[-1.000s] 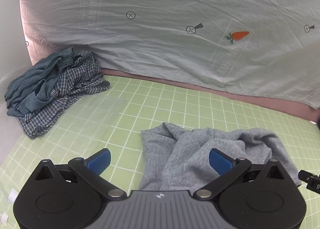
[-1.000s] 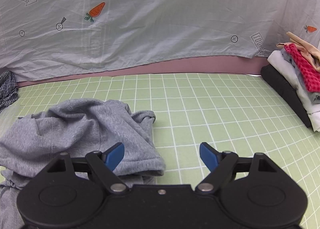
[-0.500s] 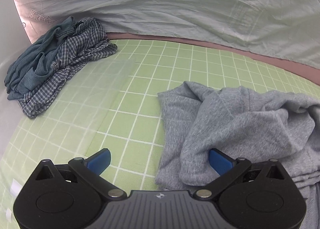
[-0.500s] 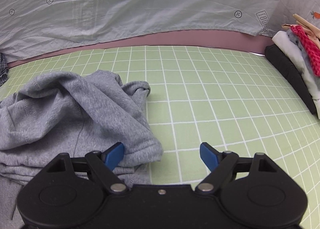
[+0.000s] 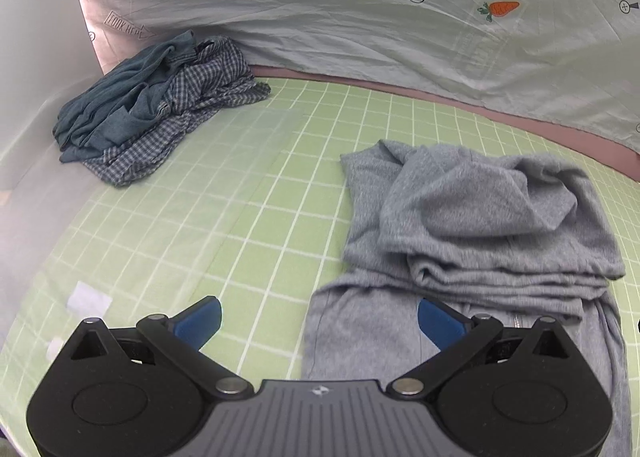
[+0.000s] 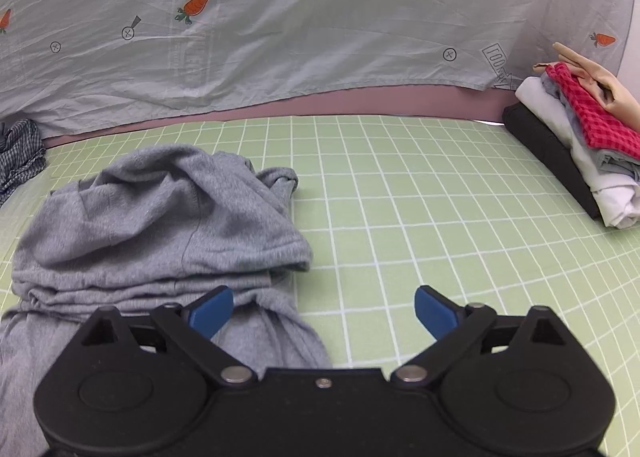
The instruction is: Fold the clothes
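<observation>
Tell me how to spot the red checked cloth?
Find the green grid mat, then follow it to the tidy stack of folded clothes at its far right edge. Near the top lies the red checked cloth; the folded layers below it are grey, white and black.

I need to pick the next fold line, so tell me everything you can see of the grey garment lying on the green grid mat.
The heather-grey knit garment looks like soft jersey or sweatshirt fabric, with stitched hems. It lies crumpled, not flat: its upper part is bunched and doubled over in rolled folds, and flatter cloth runs toward the cameras. It rests on the green grid mat, apart from the other clothes. The left gripper and right gripper are above its near edges; the right's jaws are opening, and neither grips it.
</observation>
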`<state>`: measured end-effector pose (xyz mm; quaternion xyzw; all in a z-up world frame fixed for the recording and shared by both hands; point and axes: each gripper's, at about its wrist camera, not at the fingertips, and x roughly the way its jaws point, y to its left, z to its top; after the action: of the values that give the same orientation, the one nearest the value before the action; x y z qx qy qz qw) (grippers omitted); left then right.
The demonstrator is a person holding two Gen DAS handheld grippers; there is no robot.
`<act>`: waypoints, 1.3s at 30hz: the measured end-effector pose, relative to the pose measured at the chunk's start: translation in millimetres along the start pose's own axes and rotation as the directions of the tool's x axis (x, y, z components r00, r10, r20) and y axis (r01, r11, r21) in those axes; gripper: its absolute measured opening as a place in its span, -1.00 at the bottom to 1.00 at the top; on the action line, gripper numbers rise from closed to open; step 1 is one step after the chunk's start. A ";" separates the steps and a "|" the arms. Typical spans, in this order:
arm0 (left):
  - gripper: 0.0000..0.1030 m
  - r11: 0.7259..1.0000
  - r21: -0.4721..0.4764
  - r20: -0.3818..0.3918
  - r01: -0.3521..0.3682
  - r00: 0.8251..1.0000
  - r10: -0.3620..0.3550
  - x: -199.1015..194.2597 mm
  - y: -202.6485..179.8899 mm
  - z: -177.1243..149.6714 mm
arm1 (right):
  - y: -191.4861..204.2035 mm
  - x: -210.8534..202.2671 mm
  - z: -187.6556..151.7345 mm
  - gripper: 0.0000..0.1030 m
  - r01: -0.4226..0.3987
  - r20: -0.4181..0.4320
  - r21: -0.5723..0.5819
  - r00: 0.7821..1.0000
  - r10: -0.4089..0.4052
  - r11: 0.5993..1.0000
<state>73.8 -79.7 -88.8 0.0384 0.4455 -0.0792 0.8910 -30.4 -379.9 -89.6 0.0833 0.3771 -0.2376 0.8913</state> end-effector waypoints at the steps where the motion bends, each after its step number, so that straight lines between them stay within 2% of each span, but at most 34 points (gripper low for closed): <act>1: 1.00 1.000 0.000 -0.014 -0.004 1.000 0.004 -2.7 1.5 -8.2 | -0.6 -4.0 -7.1 0.98 -0.006 -0.012 -0.001 1.000 0.006 1.000; 9: 1.00 1.000 0.028 -0.106 -0.004 0.994 0.007 -24.5 14.1 -69.3 | -1.1 -34.3 -72.5 0.99 -0.041 -0.113 0.003 0.993 0.041 0.999; 19: 0.97 0.999 0.027 -0.161 0.020 0.987 -0.016 -27.2 19.2 -104.8 | -11.0 -45.9 -121.3 0.99 -0.039 -0.226 0.069 0.973 0.054 0.997; 31: 0.81 0.998 -0.006 -0.233 0.060 0.971 -0.060 -19.2 15.9 -124.4 | -19.3 -50.7 -138.7 1.00 -0.060 -0.261 0.094 0.962 0.083 0.994; 39: 0.64 0.997 -0.016 -0.227 0.076 0.971 -0.078 -20.4 14.0 -127.3 | -16.9 -52.4 -137.6 1.00 -0.066 -0.280 0.089 0.956 0.089 0.994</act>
<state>-36.0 -46.0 -148.9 0.0265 0.5461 -0.1072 0.8304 -157.3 -330.7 -148.4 0.1662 0.4878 -0.2027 0.8327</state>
